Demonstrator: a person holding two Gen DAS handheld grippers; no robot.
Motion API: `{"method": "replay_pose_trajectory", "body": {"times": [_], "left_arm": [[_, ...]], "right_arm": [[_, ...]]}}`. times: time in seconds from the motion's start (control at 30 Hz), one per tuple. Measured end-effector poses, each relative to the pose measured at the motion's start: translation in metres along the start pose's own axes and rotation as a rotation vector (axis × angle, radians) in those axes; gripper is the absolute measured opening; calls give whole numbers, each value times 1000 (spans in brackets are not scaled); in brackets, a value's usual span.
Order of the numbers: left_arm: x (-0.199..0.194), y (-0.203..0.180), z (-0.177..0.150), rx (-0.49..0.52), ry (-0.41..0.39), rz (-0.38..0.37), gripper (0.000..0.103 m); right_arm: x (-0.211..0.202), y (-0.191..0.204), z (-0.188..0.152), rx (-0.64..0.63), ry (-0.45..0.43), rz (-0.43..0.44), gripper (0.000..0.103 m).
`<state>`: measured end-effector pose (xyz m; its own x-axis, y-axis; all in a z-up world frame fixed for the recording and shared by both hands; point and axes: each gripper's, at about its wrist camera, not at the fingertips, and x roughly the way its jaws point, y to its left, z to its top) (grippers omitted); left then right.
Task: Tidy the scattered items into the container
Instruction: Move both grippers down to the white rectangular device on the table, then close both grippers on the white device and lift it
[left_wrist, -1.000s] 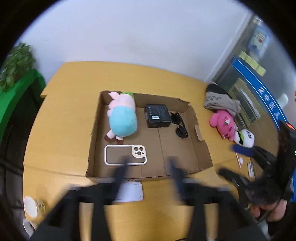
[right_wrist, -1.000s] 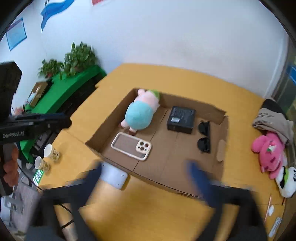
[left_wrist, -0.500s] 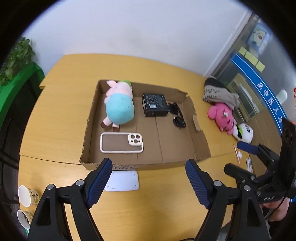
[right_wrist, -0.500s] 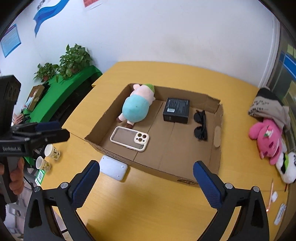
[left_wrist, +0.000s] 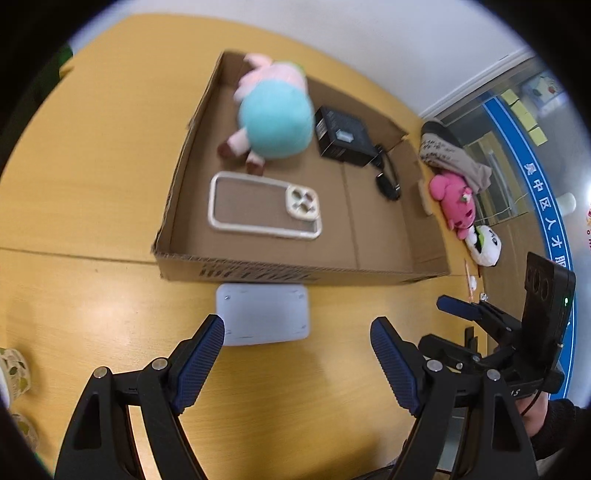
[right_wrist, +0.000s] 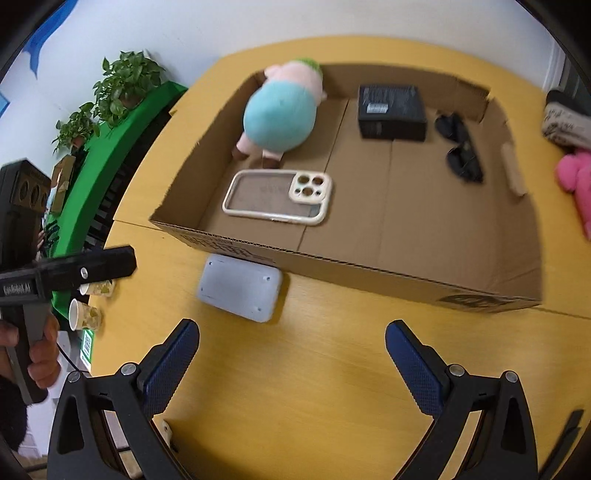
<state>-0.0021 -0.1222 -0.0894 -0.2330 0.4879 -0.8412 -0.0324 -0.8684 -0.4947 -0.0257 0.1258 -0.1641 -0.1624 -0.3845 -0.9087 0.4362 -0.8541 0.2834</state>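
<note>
Surface (right_wrist: 332, 387) of yellow wood holds a big cardboard box (right_wrist: 369, 266). Inside lie a blue and pink plush toy (right_wrist: 280, 114), a black box (right_wrist: 391, 110), a phone case (right_wrist: 277, 197) and dark sunglasses (right_wrist: 460, 151), so most tidying looks done. A white flat pad (left_wrist: 263, 314) waits outside, touching the box's front wall. Left gripper (left_wrist: 297, 363) and right gripper (right_wrist: 291, 363) are both wide and hold nothing. Everything looks a bit blurry.
</note>
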Motion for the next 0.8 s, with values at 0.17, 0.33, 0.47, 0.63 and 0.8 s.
{"method": "replay_pose_trajectory", "body": {"times": [0.17, 0.33, 0.47, 0.63, 0.8], "left_arm": [[39, 31, 1, -54, 82, -51, 80], [75, 49, -5, -57, 170, -58, 80], [89, 55, -9, -57, 175, -89, 80], [90, 52, -7, -28, 141, -100, 76], [92, 50, -11, -40, 142, -71, 50]], "right_arm": [[58, 9, 5, 6, 67, 25, 102], [103, 20, 2, 9, 105, 30, 101], [129, 19, 1, 13, 127, 23, 98], [140, 29, -4, -61, 99, 33, 93], [146, 42, -7, -118, 89, 46, 85]]}}
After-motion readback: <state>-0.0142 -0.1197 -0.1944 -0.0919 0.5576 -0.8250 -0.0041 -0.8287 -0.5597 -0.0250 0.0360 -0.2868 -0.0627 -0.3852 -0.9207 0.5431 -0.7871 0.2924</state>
